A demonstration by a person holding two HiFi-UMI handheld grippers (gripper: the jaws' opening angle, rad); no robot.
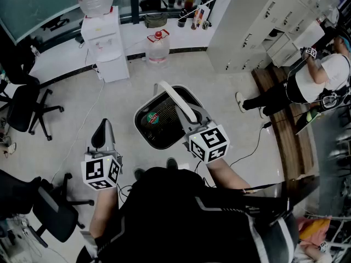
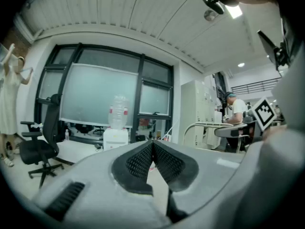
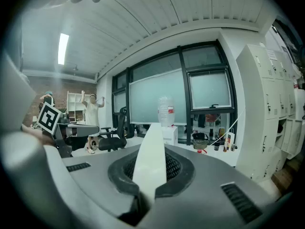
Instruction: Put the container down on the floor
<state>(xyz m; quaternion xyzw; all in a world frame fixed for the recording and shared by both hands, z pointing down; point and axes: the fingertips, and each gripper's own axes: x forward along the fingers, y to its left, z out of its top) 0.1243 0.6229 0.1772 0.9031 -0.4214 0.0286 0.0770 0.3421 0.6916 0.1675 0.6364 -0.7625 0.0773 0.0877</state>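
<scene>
A grey container (image 1: 159, 136) with a dark inside and a green-and-red item in it sits just ahead of the person's feet in the head view. Its white handle (image 1: 178, 100) arches up over it. My right gripper (image 1: 193, 123) is shut on that handle. In the right gripper view the handle (image 3: 150, 151) runs as a white strip between the jaws of the right gripper (image 3: 151, 168). Whether the container's base touches the floor I cannot tell. My left gripper (image 1: 102, 133) hangs to the container's left, shut and holding nothing. Its pads (image 2: 143, 159) meet at the tip.
A water dispenser (image 1: 104, 43) and a water jug (image 1: 158, 47) stand at the back. Office chairs (image 1: 27, 106) (image 1: 52, 210) are on the left. White lockers (image 1: 258, 21) and a person (image 1: 312, 84) are at the right. A cable (image 1: 82, 130) trails over the floor.
</scene>
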